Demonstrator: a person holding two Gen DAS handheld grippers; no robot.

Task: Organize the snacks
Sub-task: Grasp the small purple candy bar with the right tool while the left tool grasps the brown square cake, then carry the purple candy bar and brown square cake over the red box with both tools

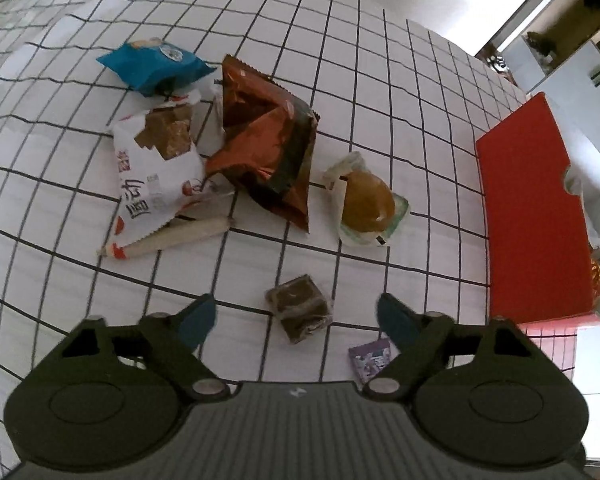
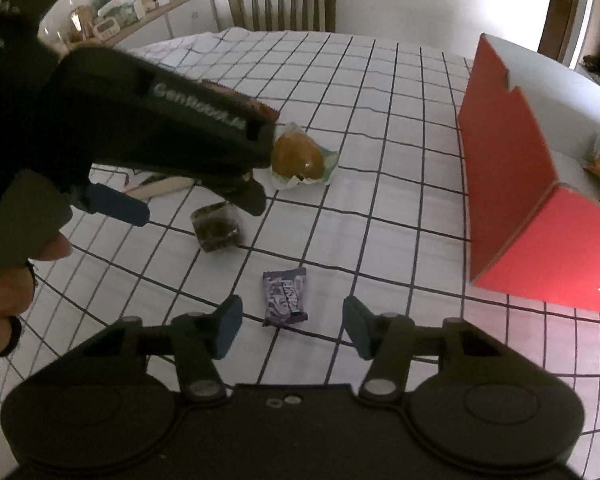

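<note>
Snacks lie scattered on a white grid-patterned tablecloth [image 1: 380, 80]. My left gripper [image 1: 296, 320] hangs open over a small clear-wrapped brown cake [image 1: 300, 314], which sits between its blue pads without touching them. A small purple wrapper [image 1: 370, 358] lies by its right finger. In the right wrist view my right gripper [image 2: 292, 328] is open just short of that purple wrapper [image 2: 286, 298], pads apart from it. The left gripper [image 2: 188, 204] shows there above the brown cake [image 2: 218, 226]. A red open box [image 2: 508, 184] stands at the right.
Further back lie a wrapped round bun [image 1: 366, 200], a brown foil bag [image 1: 268, 140], a white bag [image 1: 160, 160], a blue bag [image 1: 154, 64] and a long stick snack [image 1: 172, 238]. A wooden chair [image 2: 282, 4] stands beyond the table. A hand [image 2: 4, 288] holds the left gripper.
</note>
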